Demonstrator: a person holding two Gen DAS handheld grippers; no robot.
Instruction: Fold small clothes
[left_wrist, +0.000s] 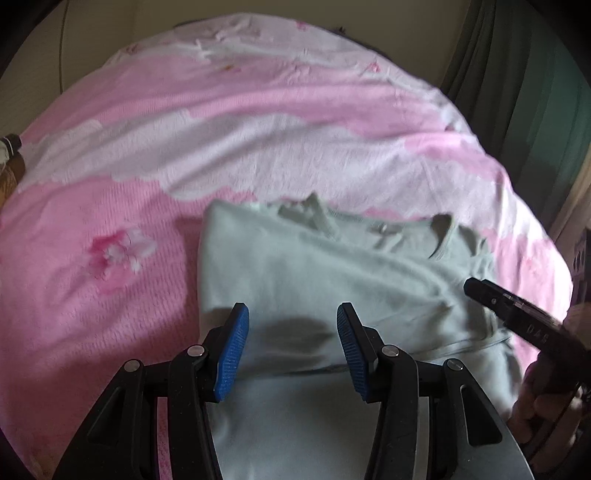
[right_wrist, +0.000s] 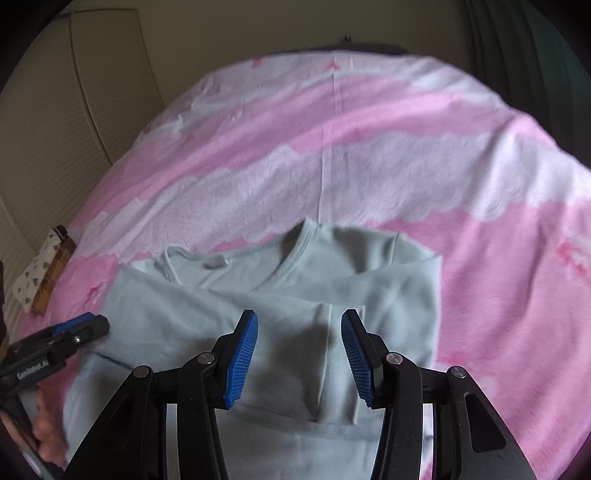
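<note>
Nearest the left wrist camera, the left gripper (left_wrist: 292, 350) hangs above the near part of a pale grey-green top (left_wrist: 306, 266), its 2 blue-padded fingers (left_wrist: 232, 354) spread apart with only bare fabric showing in the gap; nothing is pinched. In the right wrist view the right gripper (right_wrist: 299, 354) likewise stands with its jaws apart over the garment, above a folded-in sleeve (right_wrist: 332, 354), and grips nothing. Each tool shows at the edge of the other's view, with part of a hand (right_wrist: 46, 424) on the left one's handle. The top lies partly folded, sides turned inward, neckline (right_wrist: 291, 254) at its far end. It rests on a pink-and-white bedcover (right_wrist: 369, 147) that stretches away beyond it. A small patterned item (right_wrist: 37, 273) sits at the cover's left edge, and a dark green curtain (left_wrist: 517, 92) hangs at far right.
</note>
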